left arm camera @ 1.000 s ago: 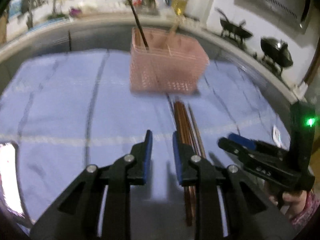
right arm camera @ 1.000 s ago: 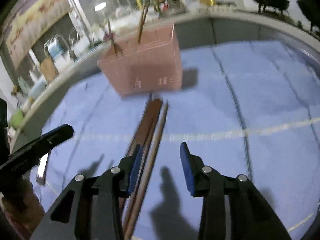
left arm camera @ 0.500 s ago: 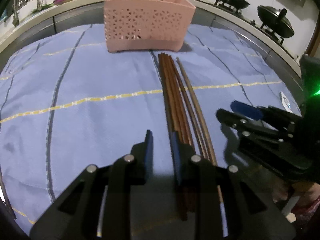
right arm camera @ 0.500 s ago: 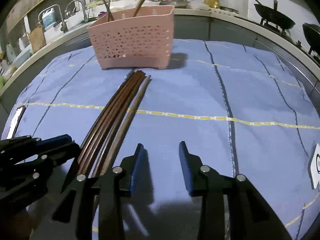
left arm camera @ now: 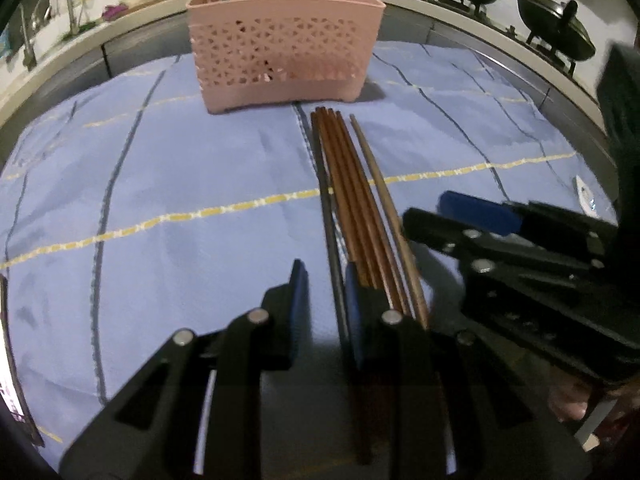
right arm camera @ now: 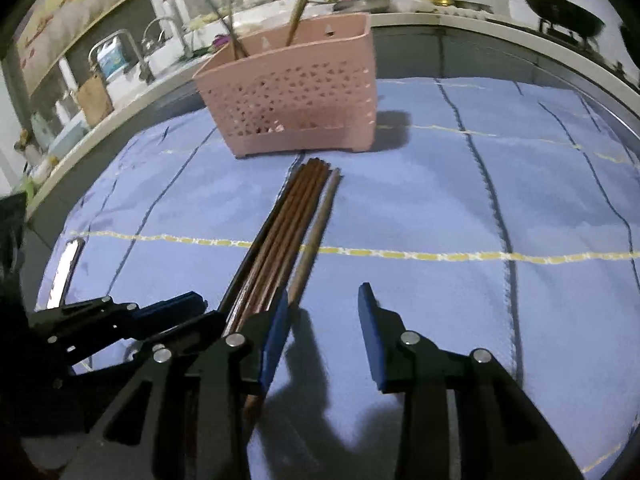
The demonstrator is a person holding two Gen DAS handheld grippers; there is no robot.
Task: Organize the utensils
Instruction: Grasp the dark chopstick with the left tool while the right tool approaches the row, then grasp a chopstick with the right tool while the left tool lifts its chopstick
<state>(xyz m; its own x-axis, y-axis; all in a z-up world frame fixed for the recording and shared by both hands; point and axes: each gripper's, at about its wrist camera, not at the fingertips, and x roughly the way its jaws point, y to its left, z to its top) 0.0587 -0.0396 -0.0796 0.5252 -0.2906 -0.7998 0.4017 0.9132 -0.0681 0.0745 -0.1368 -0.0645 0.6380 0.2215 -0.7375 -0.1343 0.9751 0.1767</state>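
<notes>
While chopsticks (left arm camera: 352, 196) lie before the basket (left arm camera: 280, 48), both claws gape: left claw (left arm camera: 326, 280), right claw (right arm camera: 324, 312).

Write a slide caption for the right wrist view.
Open right gripper beside chopsticks lying on the blue cloth before a pink basket.

A blue checked cloth (left arm camera: 180, 184) covers the table; black woks (left arm camera: 554, 30) sit behind, a faucet (right arm camera: 132, 46) left.
</notes>
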